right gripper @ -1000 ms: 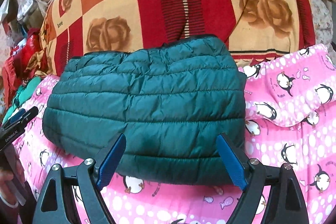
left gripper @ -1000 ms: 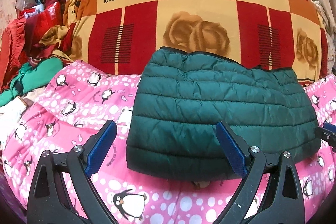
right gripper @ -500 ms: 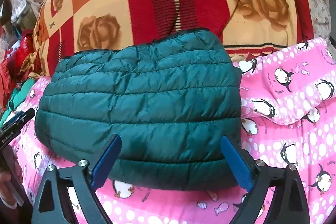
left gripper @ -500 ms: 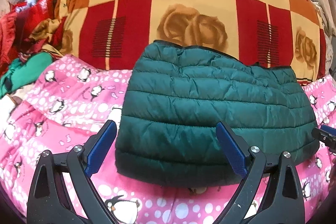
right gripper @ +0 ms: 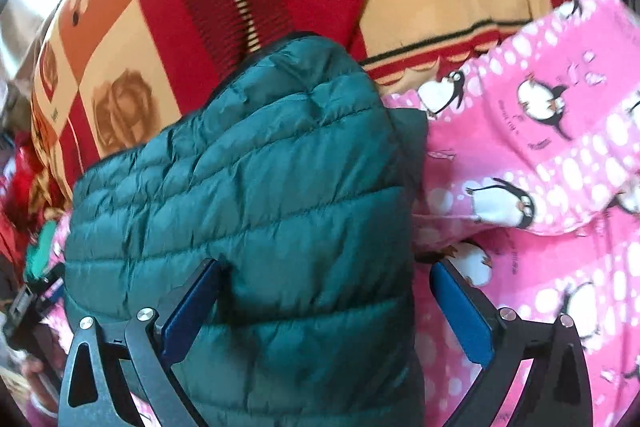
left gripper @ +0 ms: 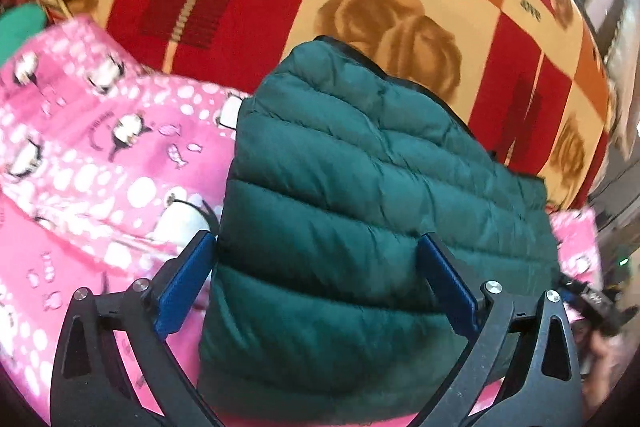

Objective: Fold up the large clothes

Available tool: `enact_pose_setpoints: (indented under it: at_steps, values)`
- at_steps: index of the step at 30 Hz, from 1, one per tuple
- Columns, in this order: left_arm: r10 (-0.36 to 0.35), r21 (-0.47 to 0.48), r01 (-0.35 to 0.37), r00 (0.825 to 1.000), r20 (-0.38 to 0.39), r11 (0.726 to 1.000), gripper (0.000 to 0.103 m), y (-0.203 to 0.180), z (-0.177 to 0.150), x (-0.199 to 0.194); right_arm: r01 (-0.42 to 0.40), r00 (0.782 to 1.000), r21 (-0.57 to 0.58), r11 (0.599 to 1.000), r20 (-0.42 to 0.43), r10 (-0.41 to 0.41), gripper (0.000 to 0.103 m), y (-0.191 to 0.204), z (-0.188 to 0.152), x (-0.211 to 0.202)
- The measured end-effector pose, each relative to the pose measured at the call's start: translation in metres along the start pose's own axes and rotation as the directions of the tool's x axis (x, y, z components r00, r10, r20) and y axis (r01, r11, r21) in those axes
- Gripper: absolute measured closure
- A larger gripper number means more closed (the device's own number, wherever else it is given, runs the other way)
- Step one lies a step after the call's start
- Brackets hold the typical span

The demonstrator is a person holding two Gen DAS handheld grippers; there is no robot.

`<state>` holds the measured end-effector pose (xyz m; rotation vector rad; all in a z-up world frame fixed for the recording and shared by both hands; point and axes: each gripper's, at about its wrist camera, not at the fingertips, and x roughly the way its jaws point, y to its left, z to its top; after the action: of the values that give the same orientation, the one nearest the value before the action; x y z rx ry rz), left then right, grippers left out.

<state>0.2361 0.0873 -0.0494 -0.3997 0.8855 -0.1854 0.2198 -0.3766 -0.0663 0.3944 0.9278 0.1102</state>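
A folded dark green quilted jacket lay on a pink penguin-print blanket, its far edge resting against a big red, orange and cream blanket with roses heaped behind it. The jacket's padded rows ran across it, and a thin dark trim showed along its far edge.

The left gripper hung low at the jacket's near left corner with its blue pads spread wide. Its left pad sat just off the jacket's left edge over the pink cloth, and its right pad stood over the quilted top. It clasped nothing that I could see.

The right gripper was at the near right corner, its jaws likewise parted wide. Its left pad pressed into the green padding, denting it a little, while its right pad sat past the jacket's right edge, above the pink penguin-print blanket. The jacket's right edge ran up between the two pads.

Each gripper could be glimpsed at the edge of the other's view, blurred, at opposite ends of the jacket's near edge. Both views were tilted and smeared. Some red and green cloth lay bunched at the far left, too blurred to make out.
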Motion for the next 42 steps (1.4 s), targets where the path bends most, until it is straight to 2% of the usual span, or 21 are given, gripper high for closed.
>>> enact_pose_setpoints:
  at_steps: [3, 7, 13, 20, 22, 23, 24, 25, 27, 30, 34, 38, 42]
  values:
    - [-0.092, -0.081, 0.086, 0.993, -0.072, 0.993, 0.002, 0.015, 0.006, 0.016, -0.030, 0.999, -0.012, 0.999, -0.019, 0.030, 0.000, -0.003, 0.008, 0.011]
    - [-0.190, -0.178, 0.168, 0.975, -0.113, 0.970, 0.001, 0.029, 0.007, 0.035, -0.060, 0.997, -0.063, 0.996, -0.051, 0.057, 0.000, -0.002, 0.019, 0.026]
    - [-0.213, -0.168, 0.190, 0.967, -0.138, 0.967, 0.000, 0.025, 0.013, 0.049, -0.124, 0.988, -0.048, 0.991, -0.099, 0.119, 0.000, -0.008, 0.032, 0.048]
    - [-0.197, -0.149, 0.170, 0.961, -0.194, 0.974, 0.000, 0.019, 0.019, 0.059, -0.196, 0.974, -0.013, 0.981, -0.114, 0.193, 0.000, -0.010, 0.031, 0.056]
    - [-0.189, -0.123, 0.167, 0.962, -0.198, 0.978, 0.002, 0.014, 0.019, 0.059, -0.206, 0.974, -0.028, 0.978, -0.100, 0.202, 0.012, -0.007, 0.028, 0.051]
    - [-0.192, -0.109, 0.173, 0.963, -0.190, 0.979, 0.006, 0.011, 0.018, 0.056, -0.213, 0.973, -0.029, 0.977, -0.096, 0.210, 0.022, -0.004, 0.026, 0.047]
    - [-0.195, -0.099, 0.179, 0.964, -0.182, 0.979, 0.015, 0.008, 0.017, 0.053, -0.213, 0.974, -0.032, 0.977, -0.088, 0.209, 0.031, -0.002, 0.025, 0.043]
    - [-0.187, -0.084, 0.175, 0.967, -0.170, 0.981, 0.022, 0.006, 0.015, 0.049, -0.214, 0.974, -0.040, 0.976, -0.079, 0.210, 0.035, 0.000, 0.024, 0.037]
    - [-0.171, -0.055, 0.164, 0.973, -0.154, 0.985, 0.032, -0.001, 0.012, 0.039, -0.217, 0.975, -0.054, 0.975, -0.066, 0.213, 0.049, 0.010, 0.023, 0.031]
    - [-0.160, -0.025, 0.158, 0.978, -0.136, 0.987, 0.047, -0.009, 0.011, 0.023, -0.230, 0.973, -0.066, 0.971, -0.039, 0.228, 0.061, 0.018, 0.022, 0.011]
    - [-0.174, -0.006, 0.174, 0.978, -0.117, 0.985, 0.056, -0.018, 0.008, -0.003, -0.245, 0.969, -0.085, 0.966, -0.013, 0.245, 0.065, 0.030, 0.013, -0.019]
    - [-0.210, 0.009, 0.212, 0.971, -0.114, 0.977, 0.058, -0.020, -0.002, -0.036, -0.269, 0.963, -0.093, 0.959, -0.018, 0.268, 0.066, 0.036, -0.002, -0.047]
    - [-0.245, 0.015, 0.249, 0.961, -0.130, 0.968, 0.059, -0.013, -0.021, -0.073, -0.297, 0.955, -0.103, 0.949, -0.035, 0.295, 0.066, 0.041, -0.033, -0.081]
